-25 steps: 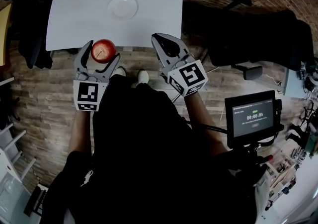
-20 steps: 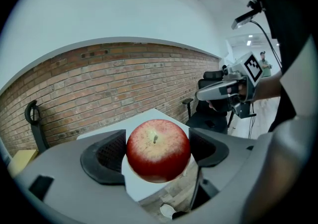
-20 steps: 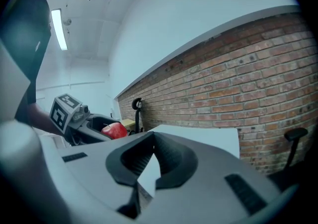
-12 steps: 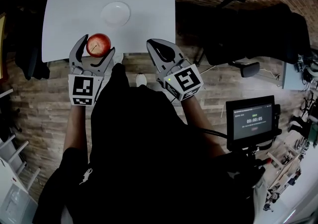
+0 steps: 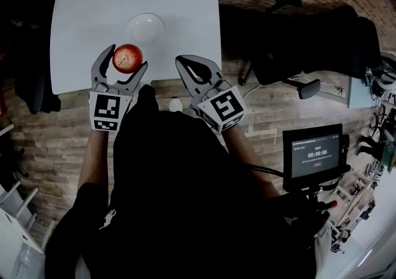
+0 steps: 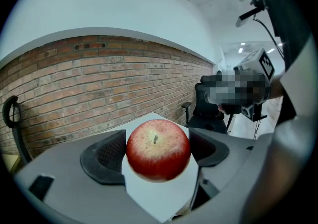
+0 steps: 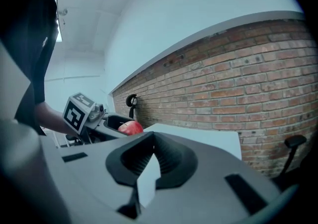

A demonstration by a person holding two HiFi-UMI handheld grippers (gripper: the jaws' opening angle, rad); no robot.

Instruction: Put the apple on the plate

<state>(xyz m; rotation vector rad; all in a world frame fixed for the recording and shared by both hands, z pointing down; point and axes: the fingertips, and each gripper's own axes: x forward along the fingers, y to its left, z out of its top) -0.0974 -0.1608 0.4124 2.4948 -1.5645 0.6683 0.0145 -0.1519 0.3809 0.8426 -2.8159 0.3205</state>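
A red apple [image 5: 128, 57] is clamped between the jaws of my left gripper [image 5: 121, 67], held over the near edge of the white table [image 5: 80, 18]. In the left gripper view the apple [image 6: 158, 149] fills the space between the two dark pads, stem toward the camera. The white plate [image 5: 146, 28] lies on the table just beyond and slightly right of the apple. My right gripper [image 5: 189, 68] hovers at the table's near right edge, its jaws together with nothing between them. From the right gripper view the apple [image 7: 130, 127] and the left gripper show at the left.
A brick floor surrounds the table. Dark office chairs [image 5: 291, 42] stand to the right. A screen on a stand [image 5: 315, 154] is at the lower right. Dark items [image 5: 34, 86] lie at the table's left side.
Both grippers have moved forward toward the table. The apple now hangs over the table's near edge, closer to the plate. The left gripper's hold on it is unchanged.
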